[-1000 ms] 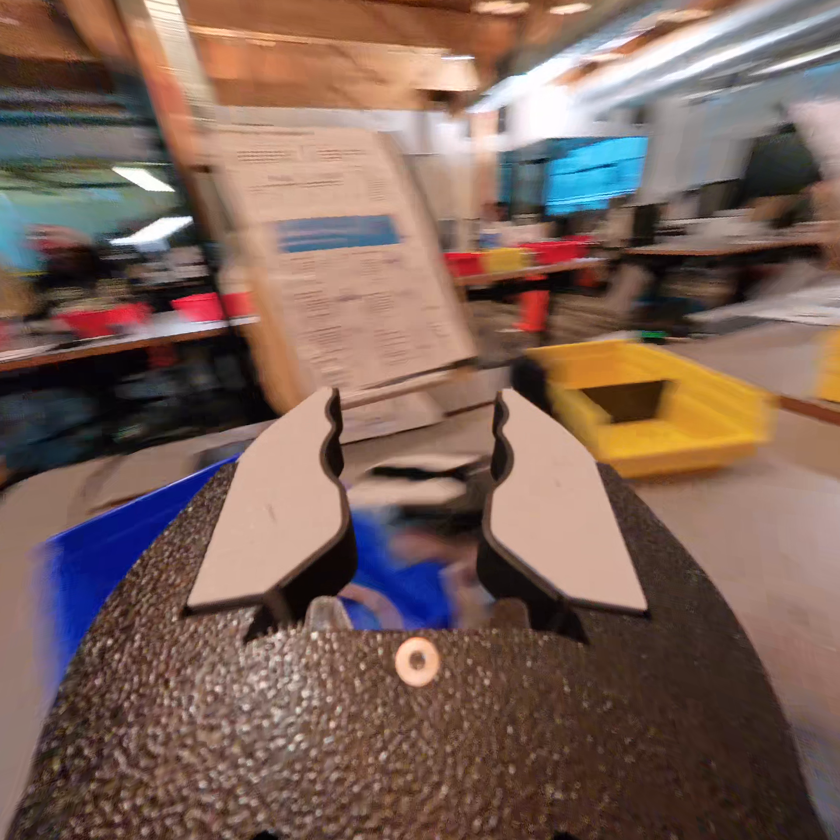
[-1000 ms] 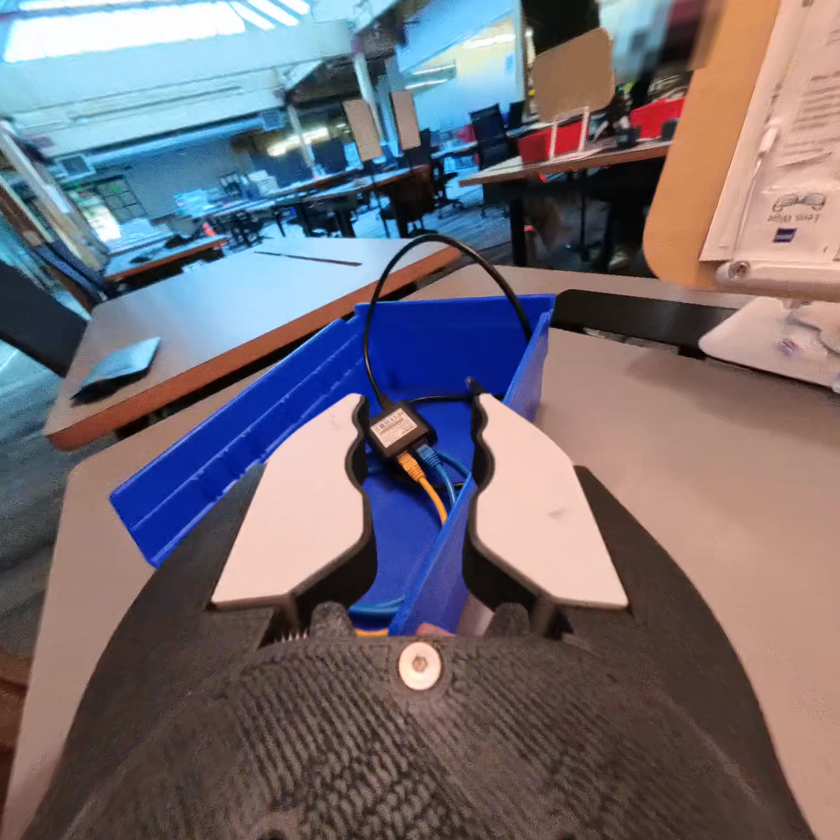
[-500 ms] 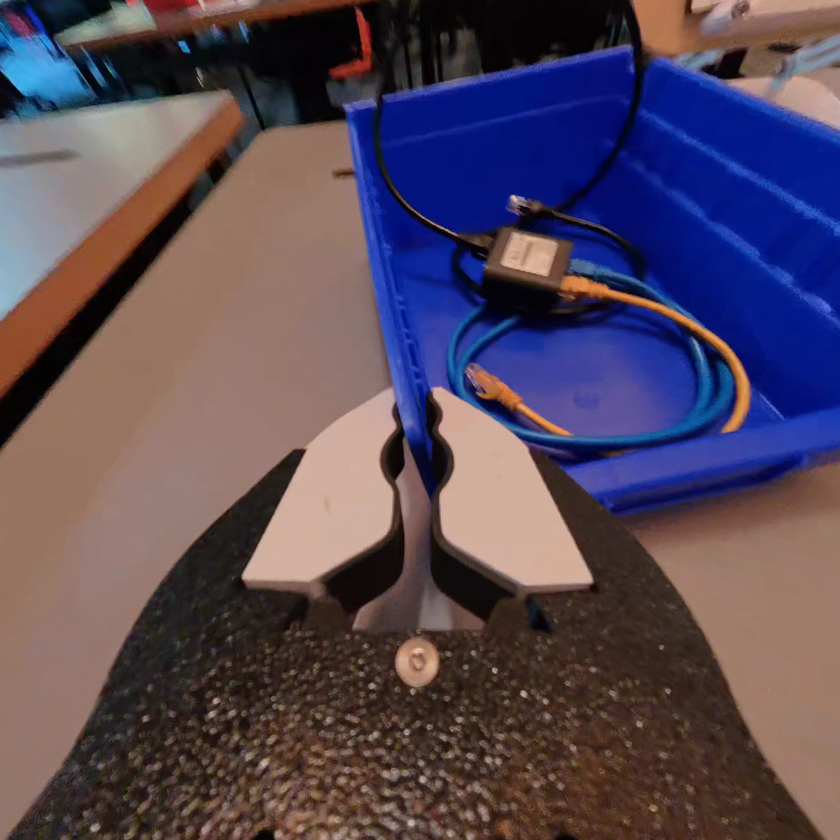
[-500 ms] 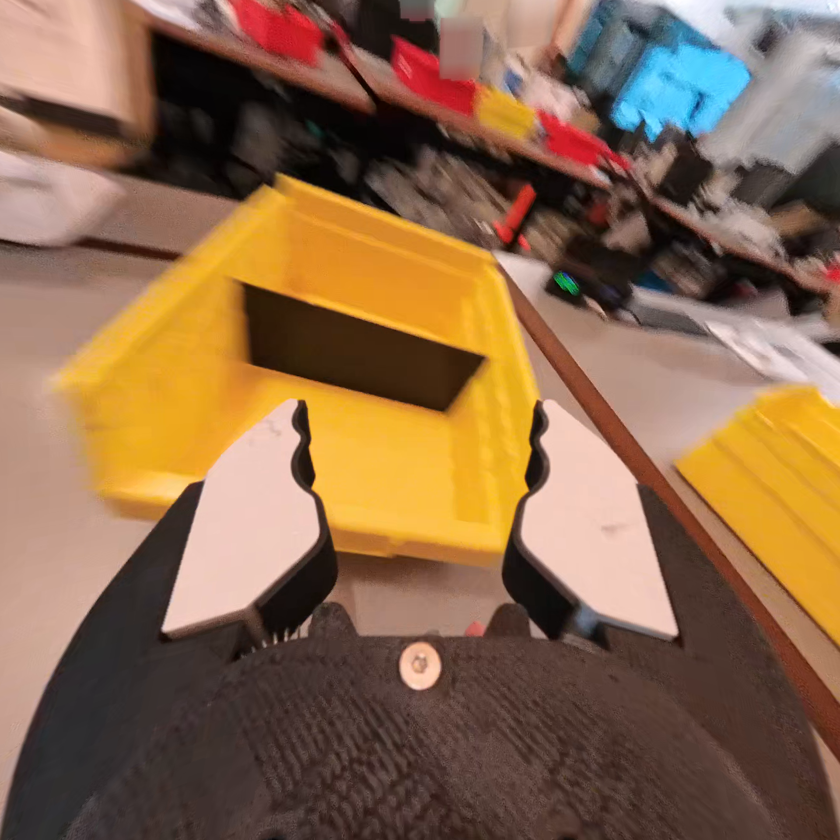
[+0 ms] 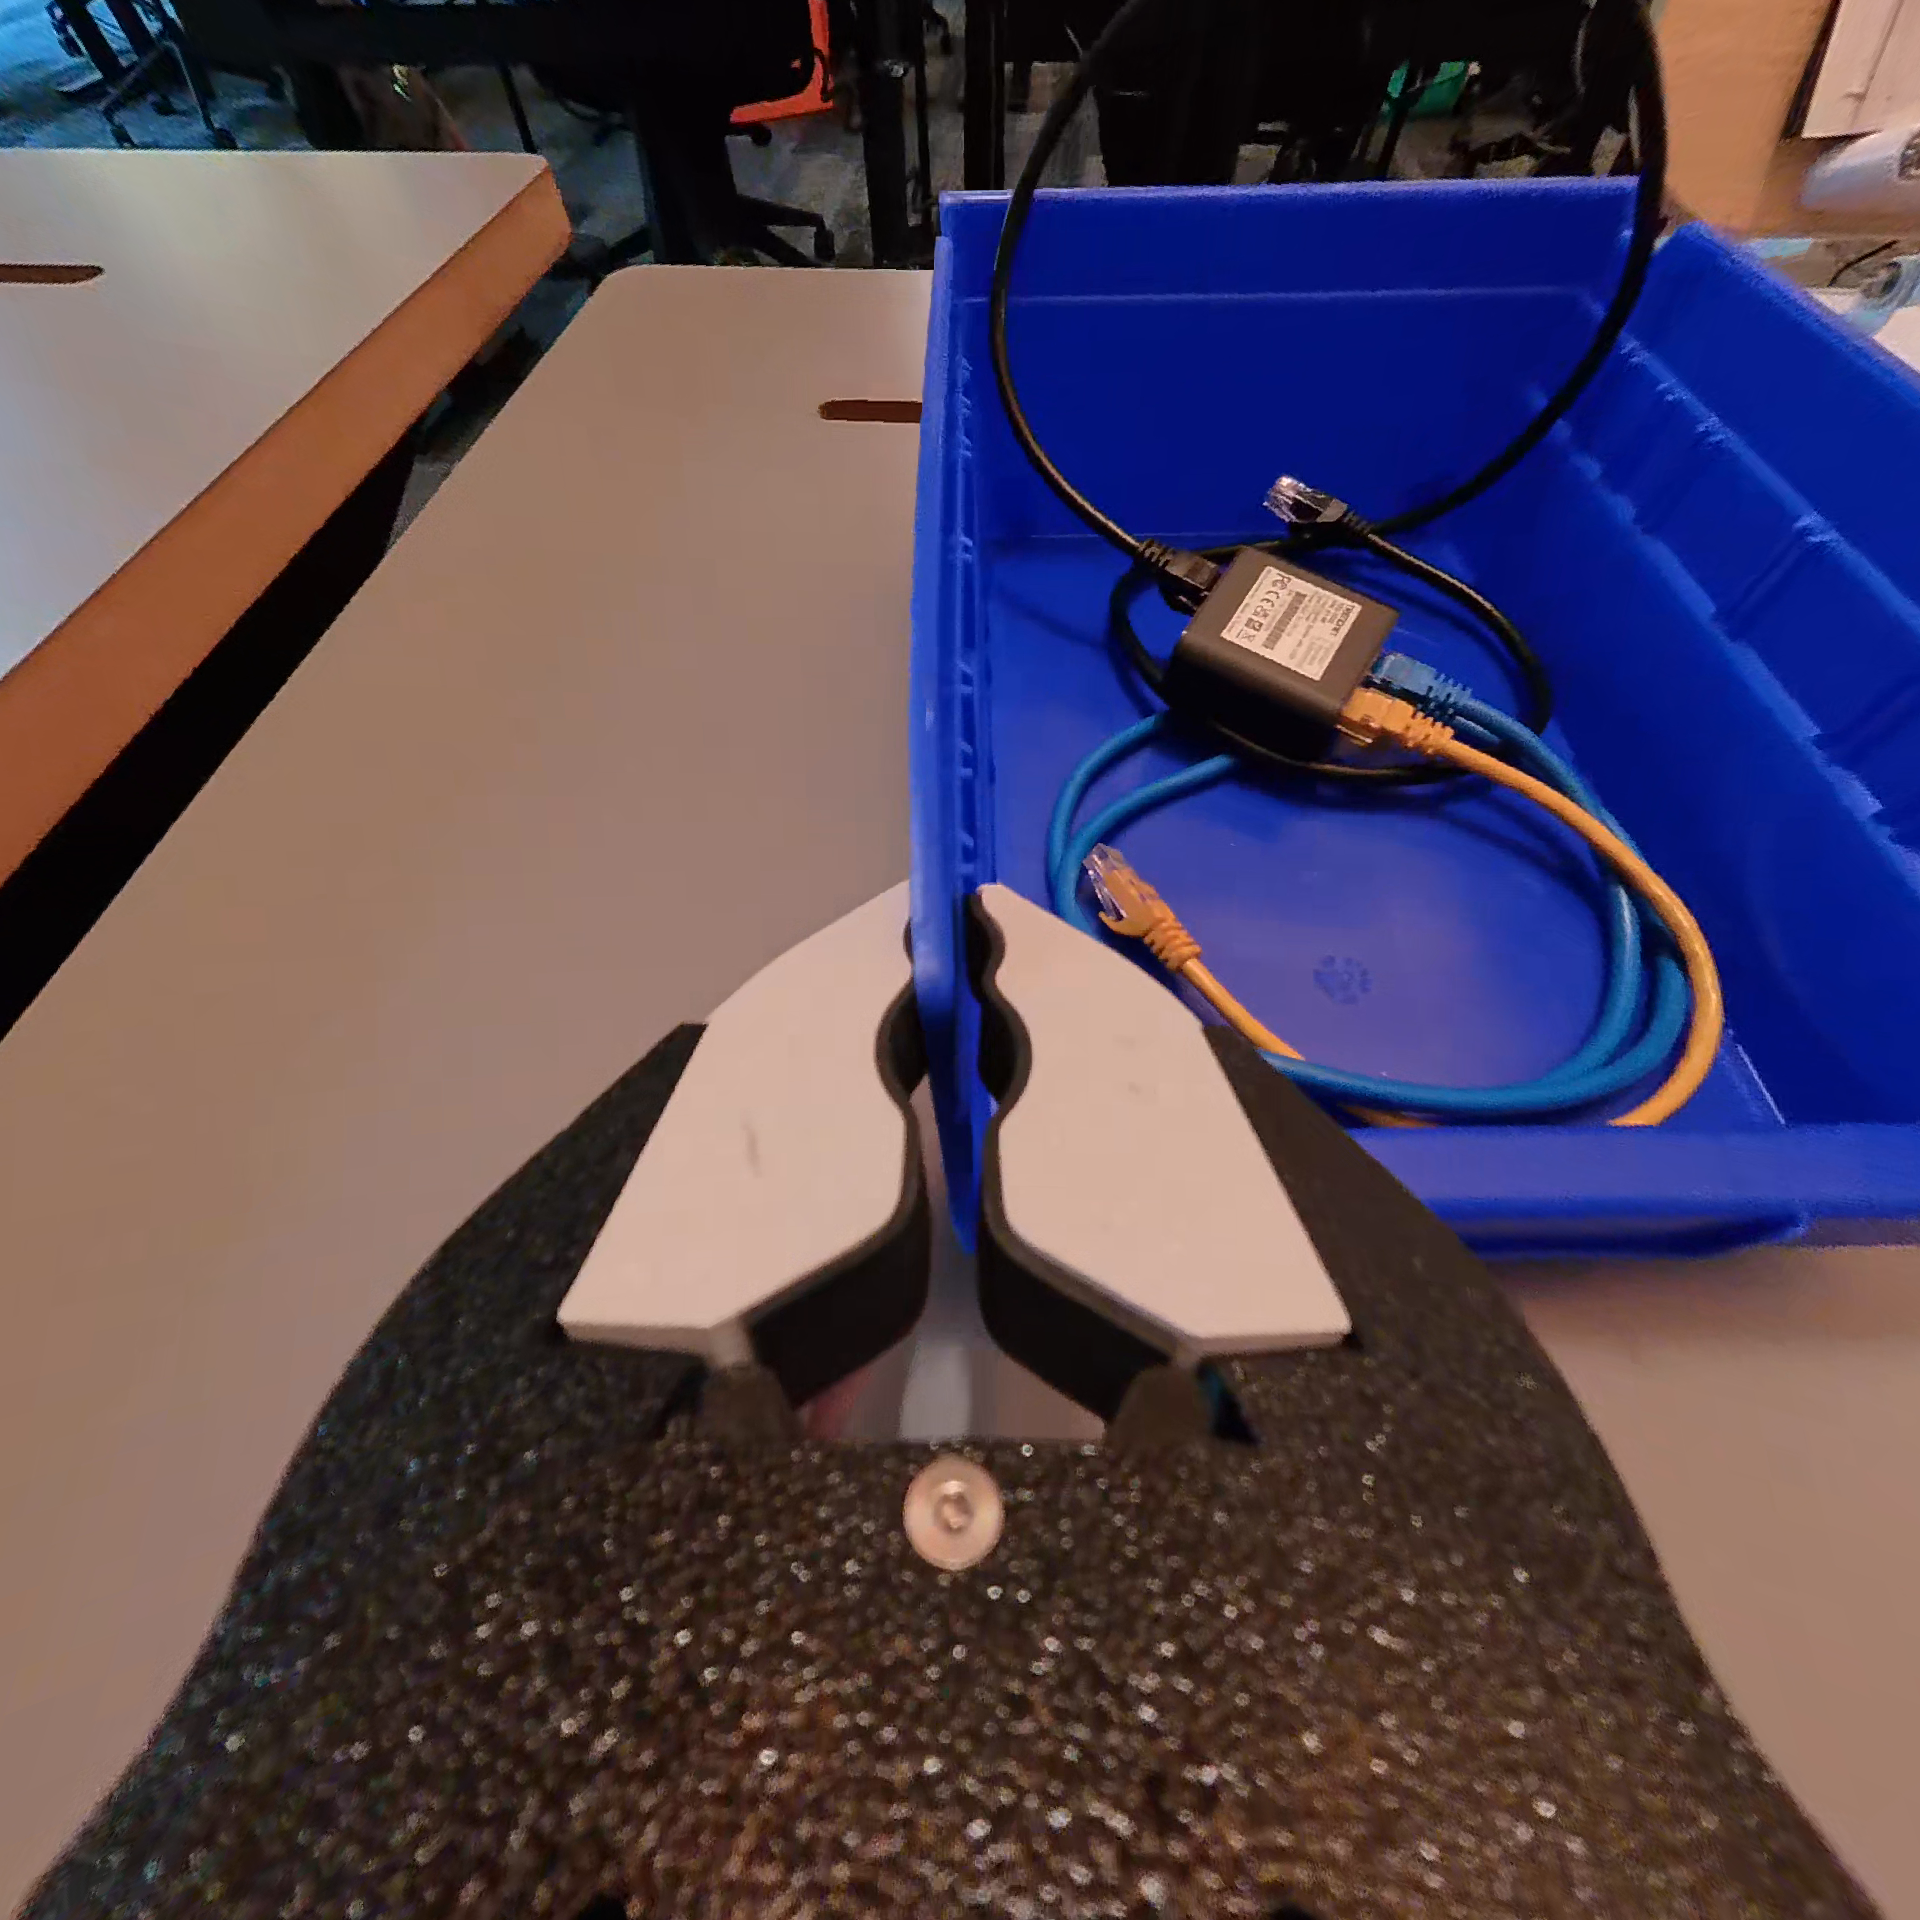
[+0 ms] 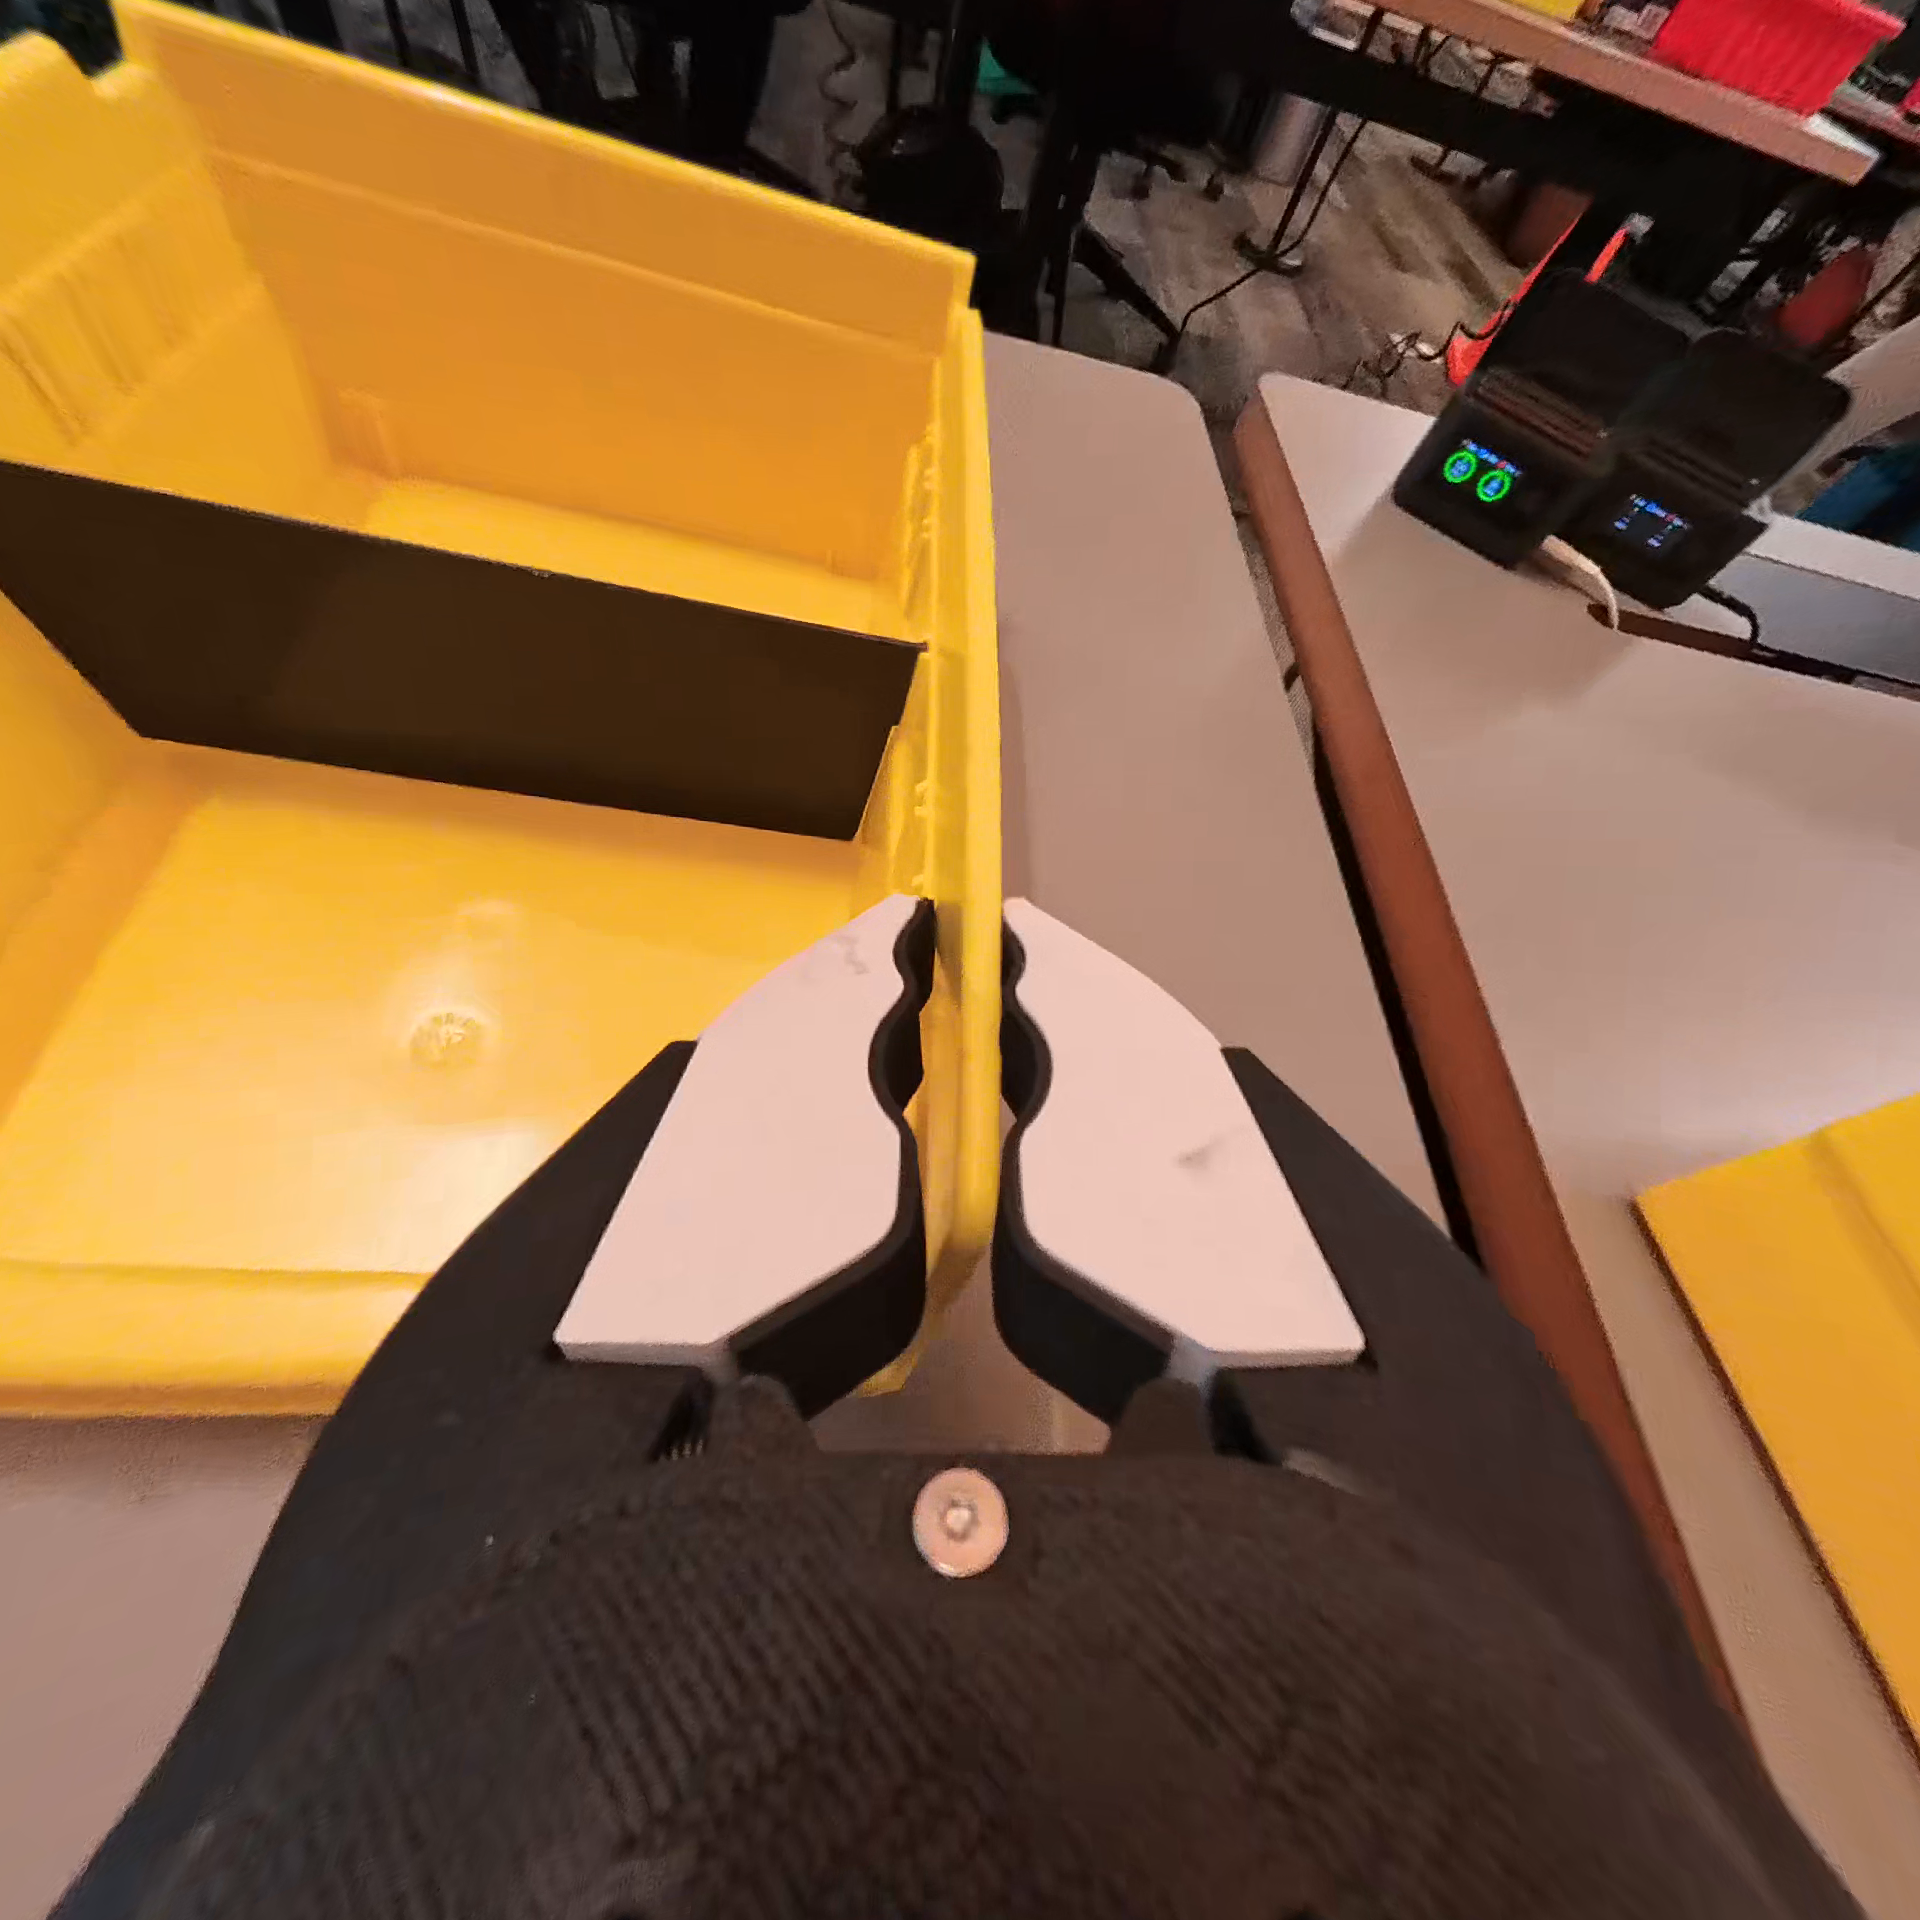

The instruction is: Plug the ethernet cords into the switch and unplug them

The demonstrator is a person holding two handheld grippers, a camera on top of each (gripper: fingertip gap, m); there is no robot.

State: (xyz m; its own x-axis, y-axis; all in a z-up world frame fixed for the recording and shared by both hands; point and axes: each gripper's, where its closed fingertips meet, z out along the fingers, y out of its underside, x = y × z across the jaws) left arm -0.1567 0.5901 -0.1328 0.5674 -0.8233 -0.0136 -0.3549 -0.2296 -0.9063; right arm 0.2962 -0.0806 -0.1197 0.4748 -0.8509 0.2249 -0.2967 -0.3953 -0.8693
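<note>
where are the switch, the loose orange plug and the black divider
switch (image 5: 1286, 657), left wrist view, its labelled top face
loose orange plug (image 5: 1127, 902), left wrist view, the connector body
black divider (image 6: 468, 665), right wrist view, its flat face

Left claw — wide open and waving around a second ago, now pinched tight on the left wall of the blue bin. Right claw — gone from over the blue bin, swung across wide open, now pinched on the right wall of the yellow bin.
</note>
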